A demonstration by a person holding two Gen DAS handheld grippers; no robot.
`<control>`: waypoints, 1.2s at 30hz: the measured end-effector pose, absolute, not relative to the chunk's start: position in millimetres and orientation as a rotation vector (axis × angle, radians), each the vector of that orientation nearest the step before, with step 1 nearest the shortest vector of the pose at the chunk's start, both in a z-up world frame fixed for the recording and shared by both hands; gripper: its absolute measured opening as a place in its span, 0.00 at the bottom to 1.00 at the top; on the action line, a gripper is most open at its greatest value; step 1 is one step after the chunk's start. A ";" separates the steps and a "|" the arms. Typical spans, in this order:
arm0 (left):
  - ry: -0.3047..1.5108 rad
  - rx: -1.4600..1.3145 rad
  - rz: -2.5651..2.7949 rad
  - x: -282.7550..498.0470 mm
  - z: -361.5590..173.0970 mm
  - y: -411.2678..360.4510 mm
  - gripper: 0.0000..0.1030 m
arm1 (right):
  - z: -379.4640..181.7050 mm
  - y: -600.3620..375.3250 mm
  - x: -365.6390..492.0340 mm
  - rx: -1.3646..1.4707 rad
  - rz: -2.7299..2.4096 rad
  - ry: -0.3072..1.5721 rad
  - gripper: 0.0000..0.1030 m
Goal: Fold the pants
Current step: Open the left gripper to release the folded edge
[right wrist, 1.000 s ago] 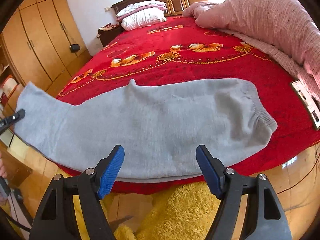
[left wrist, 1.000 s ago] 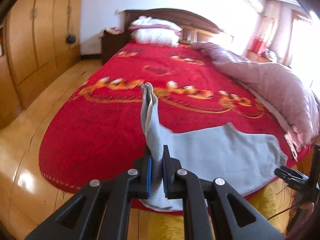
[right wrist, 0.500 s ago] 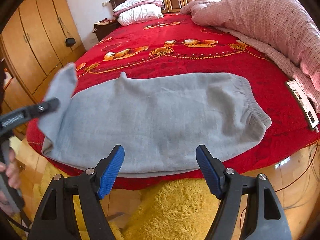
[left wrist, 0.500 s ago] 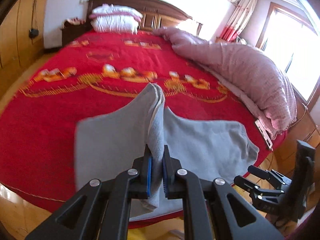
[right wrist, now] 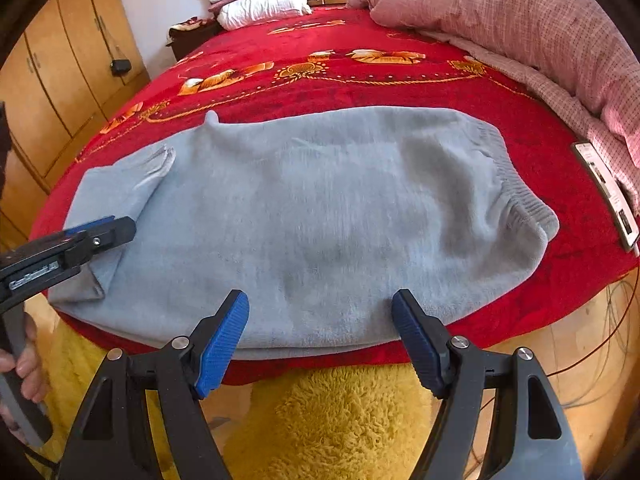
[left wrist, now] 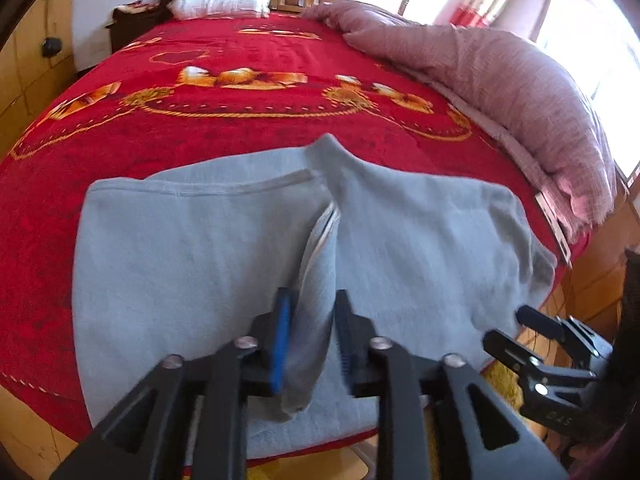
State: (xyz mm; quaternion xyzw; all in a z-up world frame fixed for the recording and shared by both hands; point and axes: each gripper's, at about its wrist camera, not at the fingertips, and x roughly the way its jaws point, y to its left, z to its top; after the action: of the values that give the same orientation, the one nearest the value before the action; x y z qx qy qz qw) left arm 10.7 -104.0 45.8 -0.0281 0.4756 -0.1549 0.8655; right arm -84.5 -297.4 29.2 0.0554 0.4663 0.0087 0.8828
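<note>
We had the grey pants point(right wrist: 320, 216) lying across the near edge of the red bedspread point(right wrist: 360, 84), waistband toward the pink quilt point(right wrist: 532, 28) and the leg end folded over on the opposite side. Our left gripper point(left wrist: 310, 336) was pinching a bunched ridge of that leg end between its blue pads, though the pads looked to stand a little apart around the cloth. Our right gripper point(right wrist: 320, 340) hung with its fingers spread wide and nothing between them, just off the bedspread's near edge, over the yellow rug point(right wrist: 344, 420).

We judged the main risk to be the fold itself: if the left grip let go while the cloth was bunched, the turned-over leg could settle crooked or wrinkled. The pants' near hem also overhung the bedspread's edge slightly, so a tug toward us might have slid the whole garment onto the rug. The flat device point(right wrist: 608, 192) beside the waistband could be snagged by a sweep that way.

We saw no containers.
</note>
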 end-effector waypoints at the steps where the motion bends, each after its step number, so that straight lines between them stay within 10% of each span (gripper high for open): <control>1: 0.989 -0.043 -0.322 8.8 48.3 -105.6 0.35 | 28.9 -297.0 -84.3 0.108 0.018 0.970 0.74; 7: 0.950 0.003 -0.261 -3.1 63.9 -93.6 0.51 | 25.6 -294.9 -81.4 0.082 0.000 0.981 0.74; 26: 0.962 -0.162 0.080 -31.5 54.1 43.8 0.55 | 58.3 -242.8 -48.5 0.216 0.199 1.062 0.74; 30: 0.955 -0.164 0.063 -49.3 54.2 53.3 0.73 | 64.4 -225.0 -34.7 0.189 0.229 1.057 0.74; 36: 0.974 -0.178 -0.007 -75.3 49.5 52.6 0.73 | 56.6 -202.5 -19.1 0.165 0.270 1.103 0.74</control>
State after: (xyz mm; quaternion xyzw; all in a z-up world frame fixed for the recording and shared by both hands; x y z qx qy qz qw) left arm -75.3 52.6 49.5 -0.0855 0.4674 -0.0032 0.8799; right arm -19.1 -202.5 56.6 0.0781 0.5216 0.1278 0.8399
